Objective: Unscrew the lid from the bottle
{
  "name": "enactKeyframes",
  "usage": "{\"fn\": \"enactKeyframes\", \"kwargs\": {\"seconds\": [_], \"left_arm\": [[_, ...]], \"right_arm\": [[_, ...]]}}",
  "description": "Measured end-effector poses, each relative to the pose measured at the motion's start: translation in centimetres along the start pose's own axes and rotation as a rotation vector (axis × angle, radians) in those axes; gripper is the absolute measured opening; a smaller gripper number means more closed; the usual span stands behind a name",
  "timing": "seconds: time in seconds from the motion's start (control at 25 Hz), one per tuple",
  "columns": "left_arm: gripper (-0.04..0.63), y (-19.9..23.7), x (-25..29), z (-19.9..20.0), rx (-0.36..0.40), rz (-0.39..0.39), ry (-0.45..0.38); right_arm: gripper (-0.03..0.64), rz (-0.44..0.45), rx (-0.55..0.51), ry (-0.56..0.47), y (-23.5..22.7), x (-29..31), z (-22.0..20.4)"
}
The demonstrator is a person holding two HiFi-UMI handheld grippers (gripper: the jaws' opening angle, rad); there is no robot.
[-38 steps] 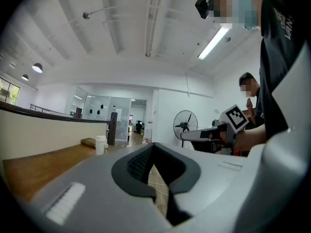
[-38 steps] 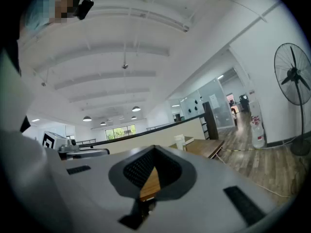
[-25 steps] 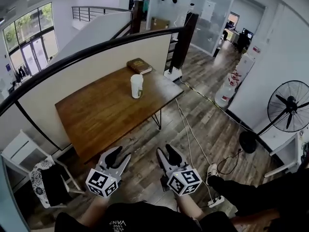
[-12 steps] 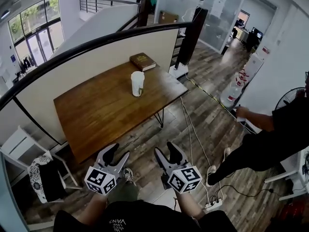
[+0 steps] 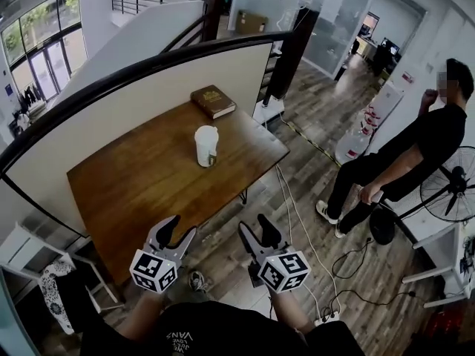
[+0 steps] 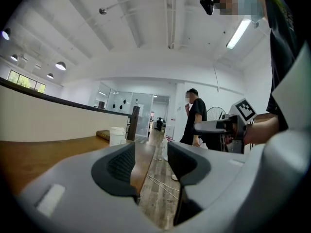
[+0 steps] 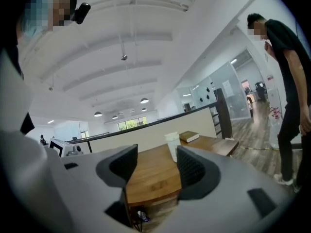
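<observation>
Head view has me standing close to the near edge of the wooden desk (image 5: pixel 133 191), both grippers held out low in front of me, side by side and not touching. My left gripper (image 5: pixel 180 230) has its jaws partly apart. They have just been opening, and nothing sits between them; in the left gripper view I see only the desk's edge and the floor (image 5: pixel 304 117) through the gap. My right gripper (image 5: pixel 257 227) is the same: jaws moderately wide, just been opening, empty, with bare desk top showing between them in the right gripper view.

The bottle (image 5: pixel 206 145) stands upright on the far half of the desk, well apart from both grippers. It is pale, and its lid (image 5: pixel 205 131) is on top. In the right gripper view it shows far off, just by the inner edge of the right-hand jaw. In the left gripper view it shows above the left-hand jaw.

A brown book (image 5: pixel 213 101) lies flat beyond the bottle, near the desk's far edge. A person in dark clothes (image 5: pixel 404 158) stands on the floor to the right, well away from the desk, with a standing fan (image 5: pixel 449 191) just beside them. Cables (image 5: pixel 297 213) trail across the floor.
</observation>
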State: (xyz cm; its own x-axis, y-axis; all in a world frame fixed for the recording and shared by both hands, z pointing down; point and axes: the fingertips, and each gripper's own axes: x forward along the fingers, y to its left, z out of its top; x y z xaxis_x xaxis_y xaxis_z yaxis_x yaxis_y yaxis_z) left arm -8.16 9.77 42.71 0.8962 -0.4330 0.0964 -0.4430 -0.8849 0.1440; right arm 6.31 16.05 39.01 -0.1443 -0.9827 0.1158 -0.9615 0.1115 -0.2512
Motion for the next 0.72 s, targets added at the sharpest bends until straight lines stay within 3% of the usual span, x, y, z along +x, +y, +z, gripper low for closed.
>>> {"fn": "enactKeyframes", "kwargs": {"seconds": [0.28,0.72], "left_arm": [[0.195,6.9,4.6,0.2,0.015,-0.021,0.051],[0.207,13.3,10.8,-2.8,0.05,-0.057,0.134]], "right_arm": [[0.221,-0.021,0.01,0.02,-2.1,7.4,0.4],[0.221,-0.022,-0.027,0.08,-5.7,14.2,-0.1]]}}
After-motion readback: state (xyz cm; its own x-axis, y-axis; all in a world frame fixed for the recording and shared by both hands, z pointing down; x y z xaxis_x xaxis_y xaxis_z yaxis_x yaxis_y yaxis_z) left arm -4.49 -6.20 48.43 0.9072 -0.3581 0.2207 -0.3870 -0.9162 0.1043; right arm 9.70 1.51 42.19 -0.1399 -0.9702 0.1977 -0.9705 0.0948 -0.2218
